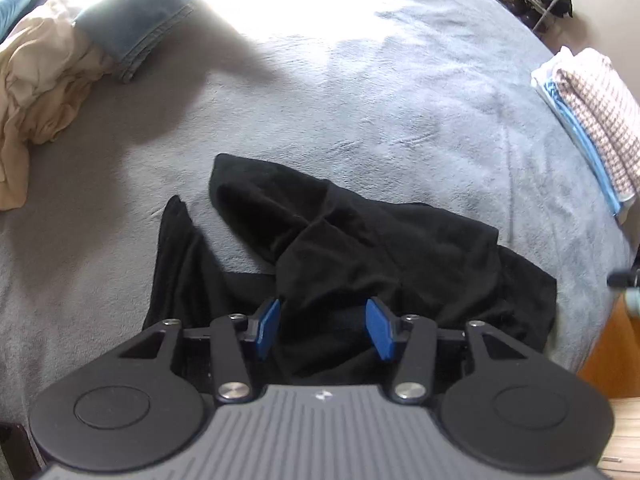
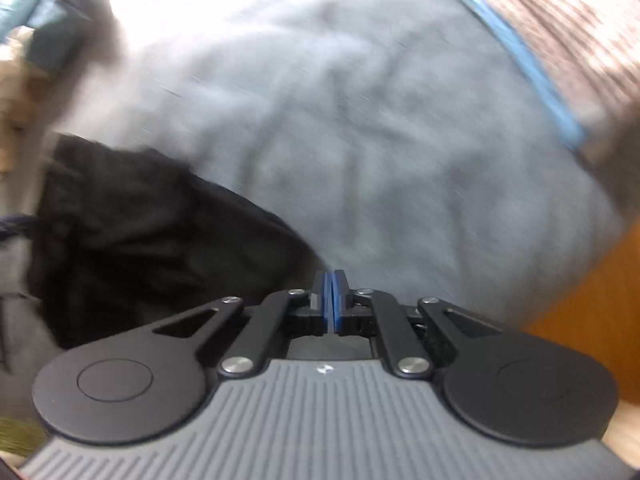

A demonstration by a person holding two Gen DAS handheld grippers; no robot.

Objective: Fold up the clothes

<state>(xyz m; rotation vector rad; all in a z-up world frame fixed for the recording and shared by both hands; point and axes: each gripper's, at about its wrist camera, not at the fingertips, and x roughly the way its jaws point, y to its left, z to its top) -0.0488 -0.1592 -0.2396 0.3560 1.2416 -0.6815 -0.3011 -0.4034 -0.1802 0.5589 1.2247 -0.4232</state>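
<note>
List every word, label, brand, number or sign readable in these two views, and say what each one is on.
No readable words or numbers in either view.
Small white emblem on the grey body of the left gripper: a mark, not letters.
The same emblem on the right gripper: also no letters.
Black garment, folded jeans, checked folded stack, grey bed cover: no print or tag visible.
The right wrist view is blurred.

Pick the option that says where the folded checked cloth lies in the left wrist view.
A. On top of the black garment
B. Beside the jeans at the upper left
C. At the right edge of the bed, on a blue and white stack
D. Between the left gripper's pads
C: the checked cloth sits on a blue and white stack at the right edge of the grey bed cover, well apart from the black garment.
</note>
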